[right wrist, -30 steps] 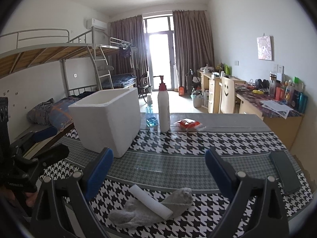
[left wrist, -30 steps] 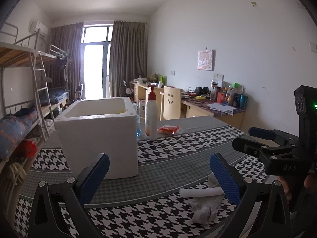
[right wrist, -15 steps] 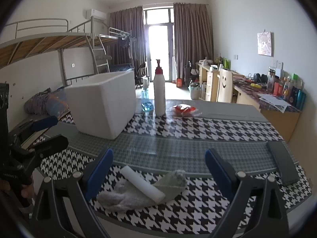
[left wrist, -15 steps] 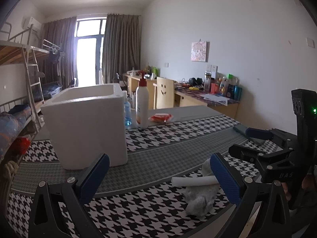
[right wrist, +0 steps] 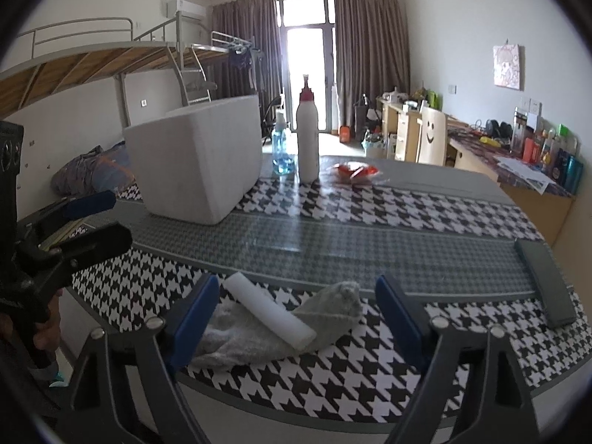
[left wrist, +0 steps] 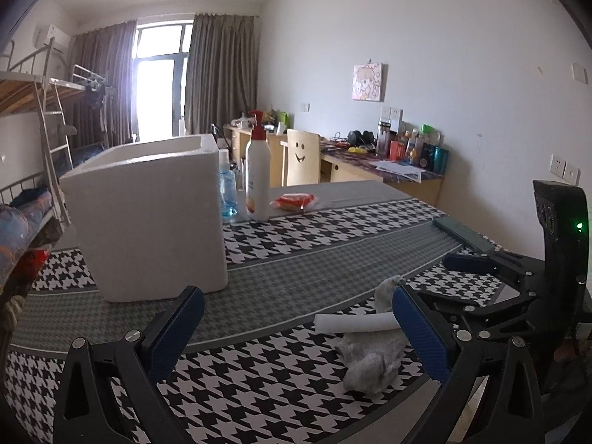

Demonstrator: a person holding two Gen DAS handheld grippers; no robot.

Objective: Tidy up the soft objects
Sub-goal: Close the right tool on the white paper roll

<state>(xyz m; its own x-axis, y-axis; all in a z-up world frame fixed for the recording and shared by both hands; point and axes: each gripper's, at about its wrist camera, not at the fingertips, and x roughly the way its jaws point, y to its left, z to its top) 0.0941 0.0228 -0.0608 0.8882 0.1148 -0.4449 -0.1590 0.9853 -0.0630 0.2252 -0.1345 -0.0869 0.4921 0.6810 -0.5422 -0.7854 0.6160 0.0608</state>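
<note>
A grey sock (right wrist: 325, 314) lies at the table's front edge with a white foam roll (right wrist: 270, 309) lying across it. Both show in the left wrist view, the sock (left wrist: 370, 360) and the roll (left wrist: 355, 322). A white foam box (left wrist: 148, 218) stands open-topped on the table's left; it also shows in the right wrist view (right wrist: 199, 162). My right gripper (right wrist: 296, 318) is open, just above and around the sock and roll. My left gripper (left wrist: 296, 333) is open and empty, to the left of them.
A white pump bottle (right wrist: 308, 137), a blue liquid bottle (right wrist: 282, 151) and a red packet (right wrist: 353, 170) stand behind the box. A dark flat phone-like slab (right wrist: 547, 281) lies at the table's right. The table has a houndstooth cloth (right wrist: 370, 203). Bunk bed left, desks right.
Both grippers have lowered and come closer to the table's front edge. The right gripper now frames the sock and roll. The sock, roll and box have not moved.
</note>
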